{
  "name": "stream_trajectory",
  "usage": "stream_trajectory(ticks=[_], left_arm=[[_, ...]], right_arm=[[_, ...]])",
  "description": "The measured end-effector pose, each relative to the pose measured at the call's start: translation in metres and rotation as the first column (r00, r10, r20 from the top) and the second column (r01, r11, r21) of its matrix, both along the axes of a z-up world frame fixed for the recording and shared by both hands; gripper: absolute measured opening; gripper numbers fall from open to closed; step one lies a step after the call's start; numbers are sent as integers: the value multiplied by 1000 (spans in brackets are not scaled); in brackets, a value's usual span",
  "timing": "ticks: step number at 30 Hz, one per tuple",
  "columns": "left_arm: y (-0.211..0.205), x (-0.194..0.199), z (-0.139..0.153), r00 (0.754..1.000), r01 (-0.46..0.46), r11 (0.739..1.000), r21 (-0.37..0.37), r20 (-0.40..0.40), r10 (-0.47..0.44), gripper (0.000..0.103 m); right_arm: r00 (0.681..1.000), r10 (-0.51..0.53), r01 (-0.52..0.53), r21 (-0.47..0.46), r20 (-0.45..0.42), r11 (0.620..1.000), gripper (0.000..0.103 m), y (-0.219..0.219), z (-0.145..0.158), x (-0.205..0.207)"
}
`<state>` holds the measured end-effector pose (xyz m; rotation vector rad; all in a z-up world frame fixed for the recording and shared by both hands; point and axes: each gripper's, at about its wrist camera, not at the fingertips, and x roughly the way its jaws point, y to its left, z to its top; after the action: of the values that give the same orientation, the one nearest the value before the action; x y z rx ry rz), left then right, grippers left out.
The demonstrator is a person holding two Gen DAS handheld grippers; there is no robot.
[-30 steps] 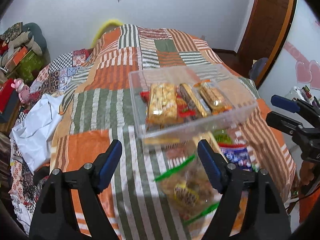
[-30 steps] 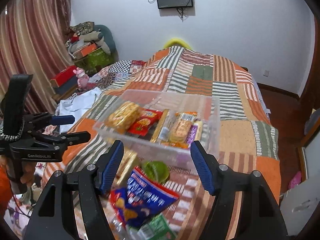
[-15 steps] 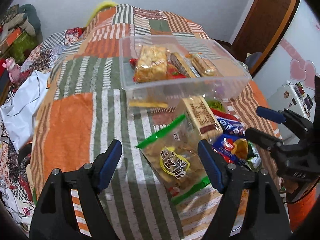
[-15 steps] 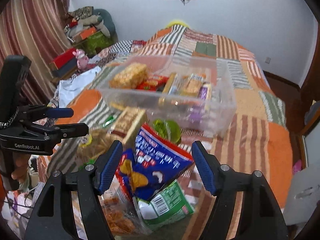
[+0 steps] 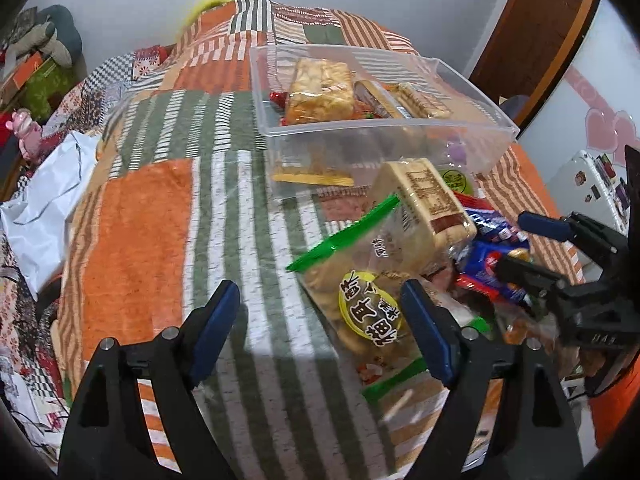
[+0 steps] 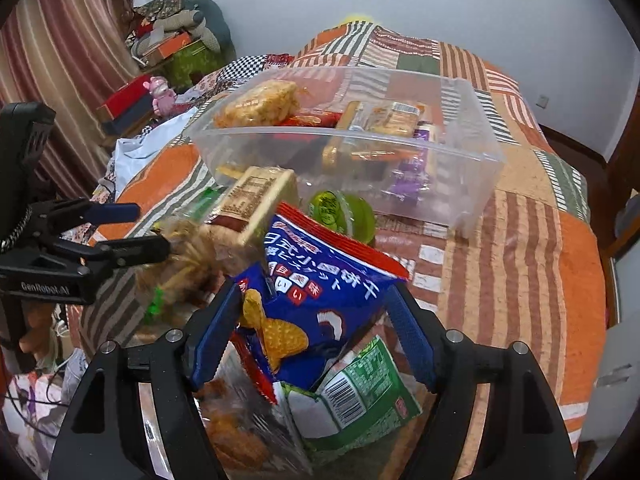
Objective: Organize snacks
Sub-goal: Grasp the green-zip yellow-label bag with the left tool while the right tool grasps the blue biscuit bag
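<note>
Blue snack bag [image 6: 320, 300] lies atop loose pile on quilt [image 6: 520, 264], near side of clear bin [image 6: 476, 196]. Judged light, puffy, crinkly, slippery, contents crushable; best pinched gently across upper body.

Right gripper [image 6: 316, 340]: jaws just widened, straddling bag, not clamped. Left gripper [image 5: 320, 336]: jaws just widened, nothing held, right finger over clear cookie bag [image 5: 360, 280].

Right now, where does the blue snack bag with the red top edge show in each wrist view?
Left wrist: blue snack bag, right of centre, partly behind the right claw.
Right wrist: blue snack bag, lower centre, between that claw's fingers.
Shared landmark: clear plastic bin beyond it.
</note>
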<state>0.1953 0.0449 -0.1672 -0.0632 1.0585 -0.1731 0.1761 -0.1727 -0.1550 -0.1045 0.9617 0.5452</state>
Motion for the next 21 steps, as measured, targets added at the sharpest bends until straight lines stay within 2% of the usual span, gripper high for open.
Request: stream_trajectory(ticks=[4,10,15,21], left_arm=[[2,-3,-1,1000,3,1000,-1,-2,-3,84],[-7,4,-11,999,4,997,-80,-43,-7,85],[-22,10,-20,998,23,998,-66,-65,-27,85],[-23,15,-29,997,-1,995,-99,-75,-7,83]], right_arm=[[1000,-10,10,13,-19,1000,72,-6,0,0],[999,-26,28,53,-40,998,72,-5,2,6],[996,-45,51,74,-80,996,72,-2,-4,13],[988,-55,75,135,-146,988,72,-7,-14,18]])
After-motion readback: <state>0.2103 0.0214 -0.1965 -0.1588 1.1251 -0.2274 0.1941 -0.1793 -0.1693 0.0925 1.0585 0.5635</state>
